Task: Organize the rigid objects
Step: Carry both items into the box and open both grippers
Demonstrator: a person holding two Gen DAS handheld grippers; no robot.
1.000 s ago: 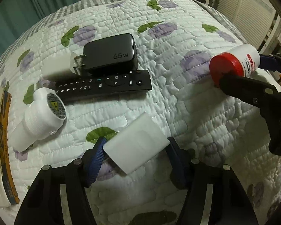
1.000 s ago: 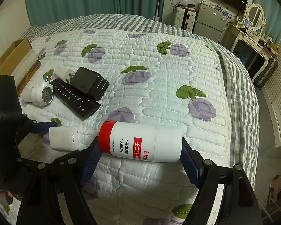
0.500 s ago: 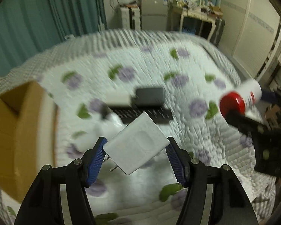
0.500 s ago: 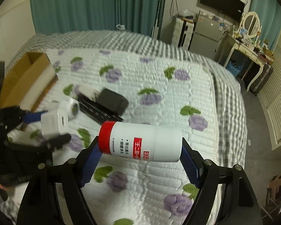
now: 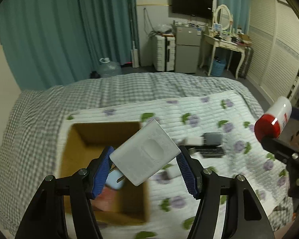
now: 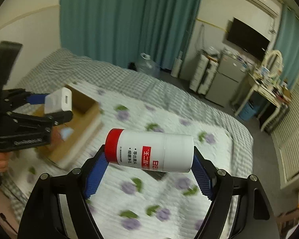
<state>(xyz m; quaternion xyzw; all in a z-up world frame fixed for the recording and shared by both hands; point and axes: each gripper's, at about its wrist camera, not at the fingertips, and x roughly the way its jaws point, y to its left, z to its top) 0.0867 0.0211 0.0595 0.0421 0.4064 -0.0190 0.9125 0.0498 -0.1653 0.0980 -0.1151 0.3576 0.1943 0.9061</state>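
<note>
Two grippers: both loaded, held above bed w/ white quilt, purple-flower print [image 5: 199,107].
Left gripper [image 5: 145,164]: jaws clamped on flat white rectangular plug charger [image 5: 144,152], over open brown cardboard box [image 5: 77,139].
Right gripper [image 6: 148,168]: jaws clamped on white cylindrical bottle w/ red cap [image 6: 149,151], lying crosswise, over quilt.
Quilt: black items near box, blurred.

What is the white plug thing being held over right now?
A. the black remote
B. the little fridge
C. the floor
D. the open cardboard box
D: in the left wrist view the white charger, shut between the left gripper fingers, hangs above the open cardboard box on the bed, while the black remote lies off to the side on the quilt.
</note>
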